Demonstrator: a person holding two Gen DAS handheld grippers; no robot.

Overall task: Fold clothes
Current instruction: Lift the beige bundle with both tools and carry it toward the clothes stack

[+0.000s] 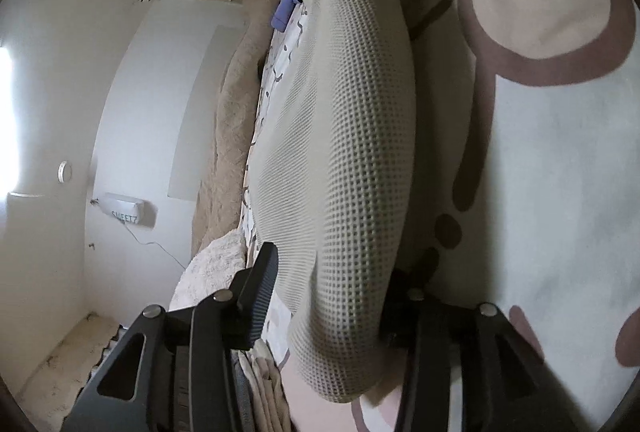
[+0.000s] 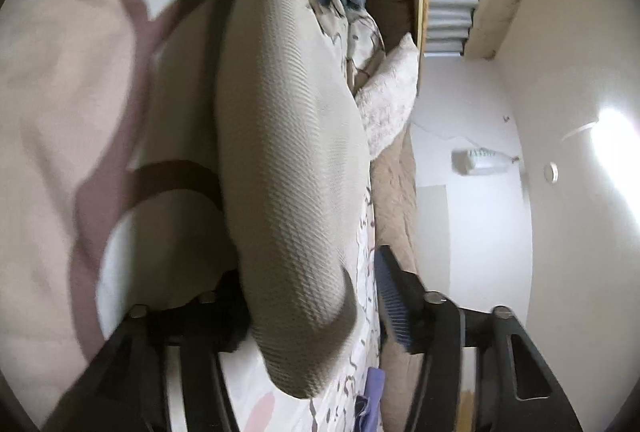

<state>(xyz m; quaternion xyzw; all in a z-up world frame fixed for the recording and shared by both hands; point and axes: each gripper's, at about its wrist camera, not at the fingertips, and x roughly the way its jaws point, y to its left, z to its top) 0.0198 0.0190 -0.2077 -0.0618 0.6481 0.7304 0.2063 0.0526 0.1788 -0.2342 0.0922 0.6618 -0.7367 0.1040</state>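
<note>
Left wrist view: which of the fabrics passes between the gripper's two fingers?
The beige waffle-knit garment inside the left gripper; the purple cloth and tan blanket lie off to the side.

One grey waffle-knit garment, two grippers (one per hand), one fluffy pillow

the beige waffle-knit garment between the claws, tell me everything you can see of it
The beige garment is a soft knit with a raised waffle grid, gathered into a long thick fold with a rounded edge. It stretches between the left claw and the right claw, running through the gap of each. In each view one blue-ribbed pad stands clear of the cloth; the other finger is hidden behind it. It lies over a white bedsheet with mauve shapes.
</note>
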